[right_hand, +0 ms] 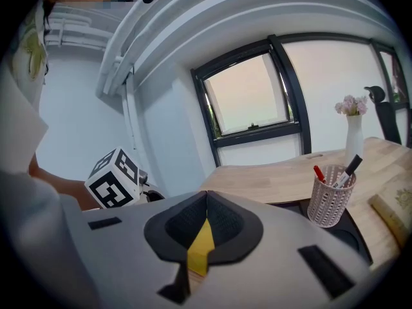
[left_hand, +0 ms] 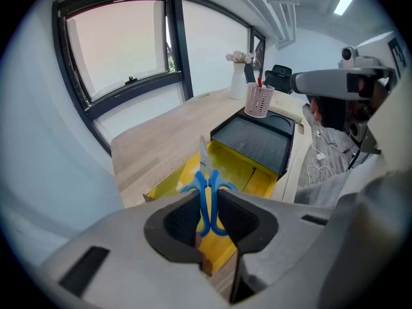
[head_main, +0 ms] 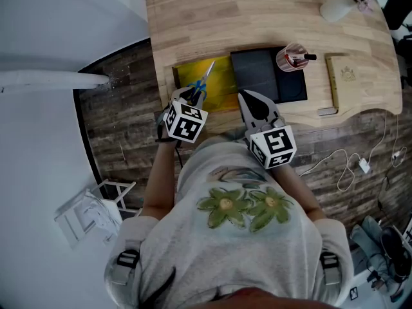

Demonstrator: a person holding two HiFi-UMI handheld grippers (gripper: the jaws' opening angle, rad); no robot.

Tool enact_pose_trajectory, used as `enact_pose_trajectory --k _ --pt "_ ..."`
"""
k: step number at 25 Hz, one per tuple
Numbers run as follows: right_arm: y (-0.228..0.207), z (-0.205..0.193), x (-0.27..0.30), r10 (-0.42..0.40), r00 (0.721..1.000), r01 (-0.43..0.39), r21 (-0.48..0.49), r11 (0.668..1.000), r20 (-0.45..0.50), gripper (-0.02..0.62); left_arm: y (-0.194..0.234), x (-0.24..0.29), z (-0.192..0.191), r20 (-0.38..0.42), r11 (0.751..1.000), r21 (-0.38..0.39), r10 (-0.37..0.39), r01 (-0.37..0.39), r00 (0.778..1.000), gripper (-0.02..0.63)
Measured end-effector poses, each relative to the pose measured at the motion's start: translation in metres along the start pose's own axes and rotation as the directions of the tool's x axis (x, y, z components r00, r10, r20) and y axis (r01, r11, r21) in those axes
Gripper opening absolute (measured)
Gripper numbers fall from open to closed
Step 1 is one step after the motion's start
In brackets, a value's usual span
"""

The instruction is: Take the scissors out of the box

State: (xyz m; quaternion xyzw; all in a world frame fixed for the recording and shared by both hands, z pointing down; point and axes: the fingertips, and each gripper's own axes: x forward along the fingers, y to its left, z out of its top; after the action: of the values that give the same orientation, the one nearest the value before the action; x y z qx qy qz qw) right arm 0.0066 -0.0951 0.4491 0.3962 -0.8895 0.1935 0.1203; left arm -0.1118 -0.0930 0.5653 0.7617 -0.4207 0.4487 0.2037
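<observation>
Left tongs (head_main: 193, 96) left of centre in our head view: jaws clamped on blue handles of scissors (head_main: 205, 80), blades pointing up-frame over yellow box (head_main: 225, 76). Right tongs (head_main: 247, 99) just beside, jaws pressed together, nothing between. Beyond, we see black lid (head_main: 257, 73), pen cup (head_main: 293, 58), table (head_main: 225, 18), vase (head_main: 338, 5) upper right.
</observation>
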Motion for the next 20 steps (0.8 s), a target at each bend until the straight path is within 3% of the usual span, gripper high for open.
enact_pose_trajectory --k 20 --pt "0.024 -0.002 -0.009 0.039 0.999 -0.039 -0.009 0.999 -0.007 0.008 -0.010 -0.065 0.025 0.158 0.997 0.005 0.078 -0.079 0.984 0.091"
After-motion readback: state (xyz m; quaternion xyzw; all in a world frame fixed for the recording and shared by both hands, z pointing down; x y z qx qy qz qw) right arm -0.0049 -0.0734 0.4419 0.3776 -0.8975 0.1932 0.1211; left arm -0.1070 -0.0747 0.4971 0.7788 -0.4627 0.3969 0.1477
